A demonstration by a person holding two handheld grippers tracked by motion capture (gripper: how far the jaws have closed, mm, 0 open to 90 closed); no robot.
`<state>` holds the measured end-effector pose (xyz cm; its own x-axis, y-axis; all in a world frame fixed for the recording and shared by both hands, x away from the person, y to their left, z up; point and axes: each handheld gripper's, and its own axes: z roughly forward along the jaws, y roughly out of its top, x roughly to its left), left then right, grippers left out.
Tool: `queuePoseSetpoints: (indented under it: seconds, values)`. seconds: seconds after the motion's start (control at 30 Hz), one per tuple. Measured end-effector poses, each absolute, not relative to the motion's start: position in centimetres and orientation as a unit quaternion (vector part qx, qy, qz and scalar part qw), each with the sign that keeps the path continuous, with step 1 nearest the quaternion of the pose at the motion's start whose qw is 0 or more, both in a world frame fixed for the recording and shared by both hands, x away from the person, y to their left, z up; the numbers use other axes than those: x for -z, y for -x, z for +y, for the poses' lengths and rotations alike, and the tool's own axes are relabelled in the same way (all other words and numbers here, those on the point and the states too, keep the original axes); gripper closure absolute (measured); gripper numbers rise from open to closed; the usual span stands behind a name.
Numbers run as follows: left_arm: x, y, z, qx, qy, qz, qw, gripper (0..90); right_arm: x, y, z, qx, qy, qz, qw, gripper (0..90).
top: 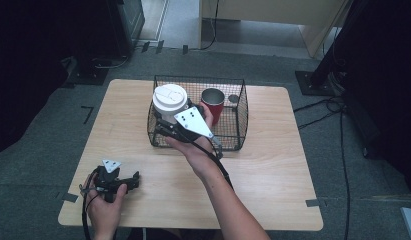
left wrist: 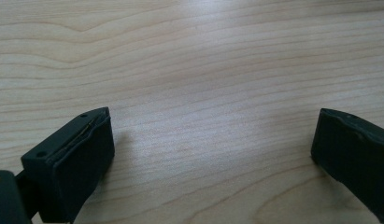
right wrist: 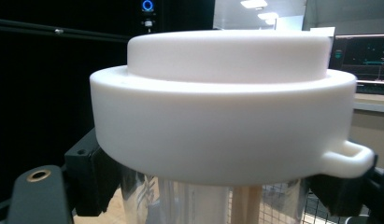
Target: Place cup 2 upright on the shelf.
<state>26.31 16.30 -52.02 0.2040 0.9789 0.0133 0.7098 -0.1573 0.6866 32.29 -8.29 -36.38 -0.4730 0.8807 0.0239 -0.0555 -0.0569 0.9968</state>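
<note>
My right gripper (top: 165, 124) is shut on a clear cup with a white lid (top: 169, 101), held upright over the left part of the black wire basket (top: 241, 107). In the right gripper view the white lid (right wrist: 222, 112) looms close, and the black jaws of that gripper (right wrist: 213, 196) press the clear wall just under it on both sides. A red cup (top: 213, 103) stands inside the basket to the right of the held cup. My left gripper (top: 114, 181) rests low at the table's front left, open. Bare wood lies between the jaws of the left gripper (left wrist: 213, 154).
The wooden table (top: 273, 165) carries the basket at its far middle. Dark equipment and stands surround it on a grey floor, with cables (top: 338, 130) running along the right side. Tape marks sit at the table's front corners.
</note>
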Motion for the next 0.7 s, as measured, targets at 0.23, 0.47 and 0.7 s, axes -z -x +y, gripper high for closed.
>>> queuePoseSetpoints:
  seconds: [0.23,0.47,0.7]
  values:
    - [52.0,-26.3,16.3,-0.239,-0.722,0.584,0.283,0.1,36.6,-34.1,-8.2,-0.637,-0.37,0.568,0.367,16.0]
    - [52.0,-26.3,16.3,-0.239,-0.722,0.584,0.284,0.1,36.9,-36.0,-8.0,-0.628,-0.381,0.568,0.371,15.9]
    - [52.0,-26.3,16.3,-0.239,-0.722,0.584,0.284,0.1,37.7,-38.2,-7.8,-0.629,-0.379,0.569,0.37,16.0]
